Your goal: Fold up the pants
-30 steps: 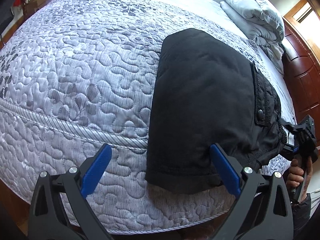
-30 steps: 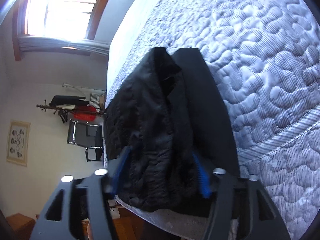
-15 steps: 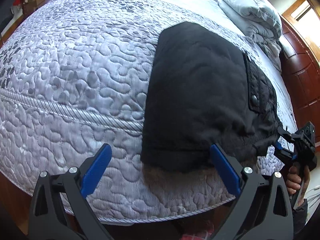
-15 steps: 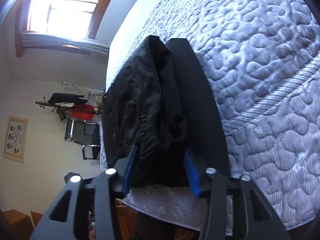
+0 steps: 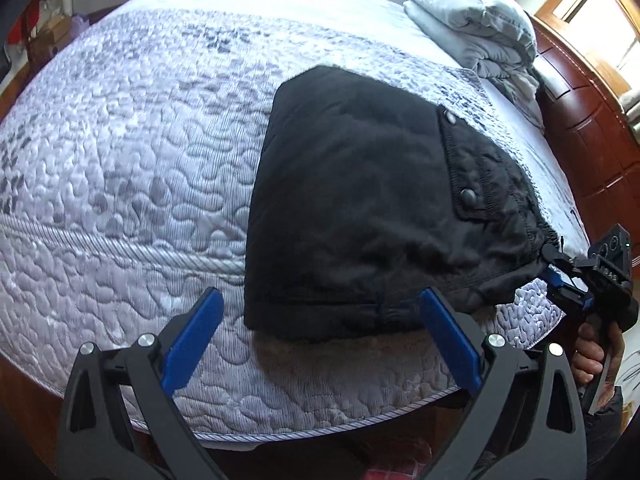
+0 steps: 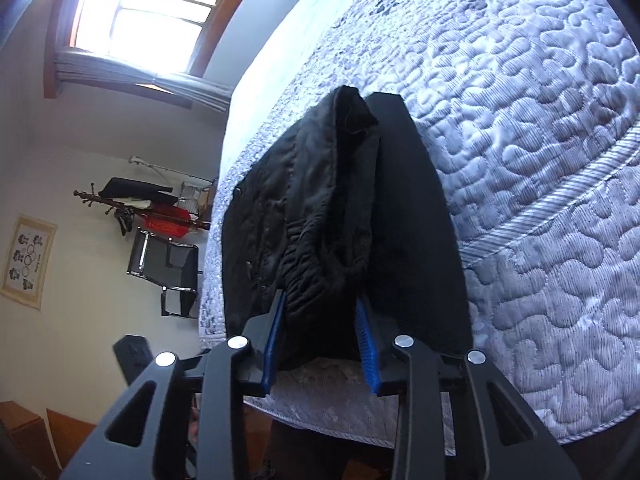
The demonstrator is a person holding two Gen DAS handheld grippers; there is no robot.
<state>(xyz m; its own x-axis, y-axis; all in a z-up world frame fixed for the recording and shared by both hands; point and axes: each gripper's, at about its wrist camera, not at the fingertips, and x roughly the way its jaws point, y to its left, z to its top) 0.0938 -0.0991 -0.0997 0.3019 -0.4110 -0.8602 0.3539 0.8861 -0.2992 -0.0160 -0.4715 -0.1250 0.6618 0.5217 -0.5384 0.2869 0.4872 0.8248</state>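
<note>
One gripper, the right (image 6: pixel 322 336), pinches the folded pants (image 5: pixel 360 208) on the bed (image 5: pixel 132 160); the left (image 5: pixel 320 336) gapes wide.

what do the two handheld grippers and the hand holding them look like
Both are matte black plastic. The left gripper and right gripper each have two angular fingers with triangular cut-outs, silver round screws and bright blue pads. The right one carries a small black box. The bare hand shows a dark sleeve below.

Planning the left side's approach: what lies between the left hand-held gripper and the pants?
Only bare quilted mattress, seen in the left wrist view; the left hand-held gripper hangs open just short of the pants.
</note>
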